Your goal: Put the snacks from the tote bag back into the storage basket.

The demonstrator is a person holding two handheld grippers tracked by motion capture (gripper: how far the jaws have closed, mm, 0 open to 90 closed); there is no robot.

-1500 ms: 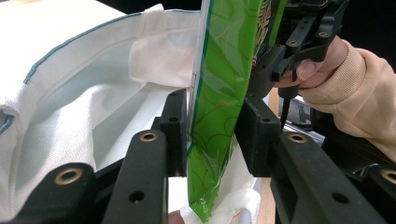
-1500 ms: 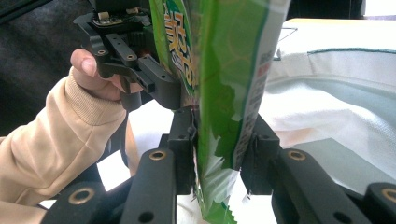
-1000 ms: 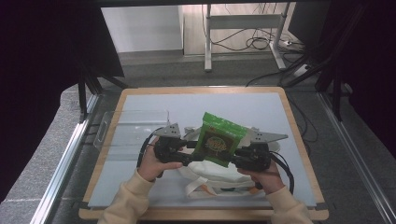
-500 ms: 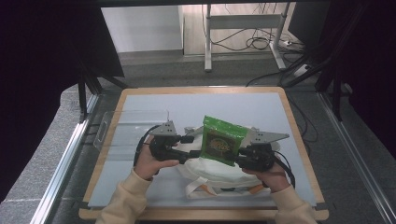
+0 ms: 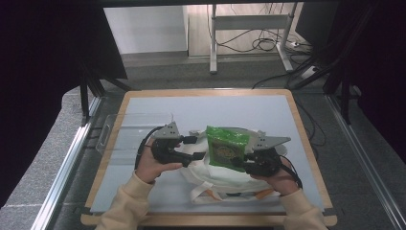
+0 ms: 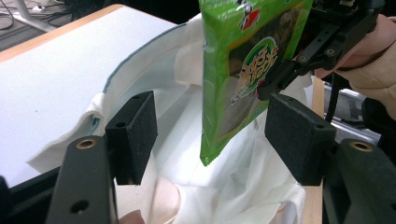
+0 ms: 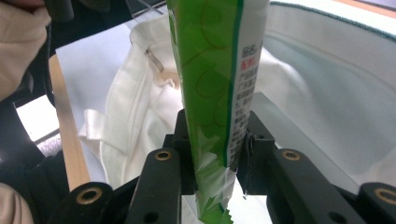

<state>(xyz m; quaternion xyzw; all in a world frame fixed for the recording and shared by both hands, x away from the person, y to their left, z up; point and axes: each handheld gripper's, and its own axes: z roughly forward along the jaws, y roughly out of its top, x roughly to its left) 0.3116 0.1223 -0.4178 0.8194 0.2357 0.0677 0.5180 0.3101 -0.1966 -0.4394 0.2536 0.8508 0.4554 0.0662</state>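
Observation:
A green snack packet [image 5: 227,148] stands upright over the open mouth of a white cloth bag [image 5: 215,177] lying on the table. My right gripper [image 5: 241,160] is shut on the packet's lower edge; in the right gripper view both pads pinch the packet [image 7: 215,70] near its bottom seam. My left gripper [image 5: 195,147] is just left of the packet and open. Its jaws have just been opening, and nothing is pressed between the pads [image 6: 133,133]. In the left gripper view the packet's lower corner [image 6: 210,156] hangs beyond them, above the bag's white lining [image 6: 187,116].
A clear plastic tray [image 5: 129,129] lies at the table's left side. The bag's straps [image 5: 206,194] trail toward the front edge. A wooden rim [image 5: 306,143] frames the grey table top, with open surface at the back.
My left gripper has drawn a little to the left, away from the packet, and its jaws stand wider. The right gripper and the packet have stayed put.

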